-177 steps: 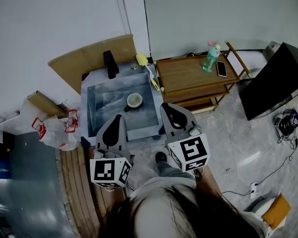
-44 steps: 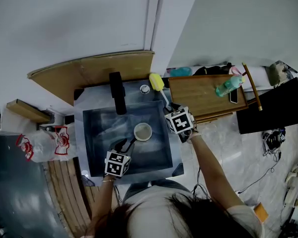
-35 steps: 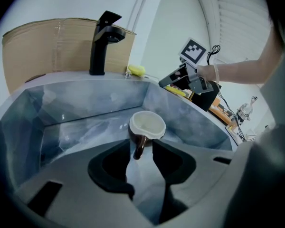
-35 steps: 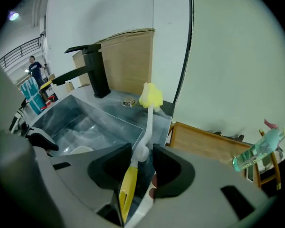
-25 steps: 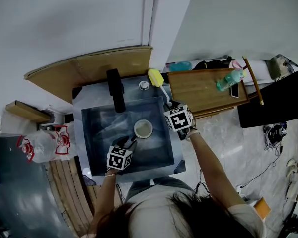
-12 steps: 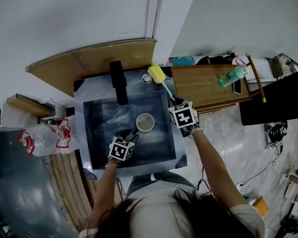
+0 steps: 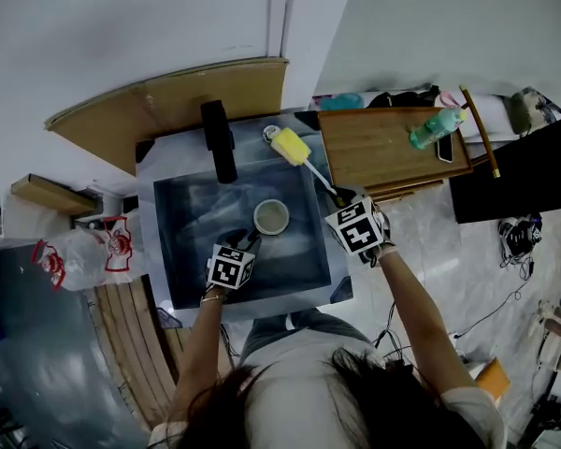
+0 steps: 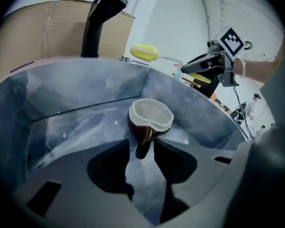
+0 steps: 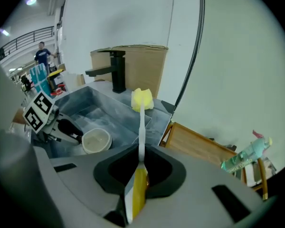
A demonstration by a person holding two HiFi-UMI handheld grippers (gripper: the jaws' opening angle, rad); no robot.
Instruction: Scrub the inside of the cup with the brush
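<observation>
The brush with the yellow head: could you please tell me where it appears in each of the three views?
Head view: brush up and right of the cup, handle slanting down to the right gripper.
Left gripper view: upper centre, above the cup, yellow head pointing left.
Right gripper view: dead centre, rising from the right gripper.
Shared landmark: the black tap, left of the yellow head in every view.

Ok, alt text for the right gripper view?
The right tool has just closed on a yellow-headed brush, its head over the far corner of a sink. Lower left, the left tool grips a cup by its handle in the sink; a black tap stands behind.
</observation>
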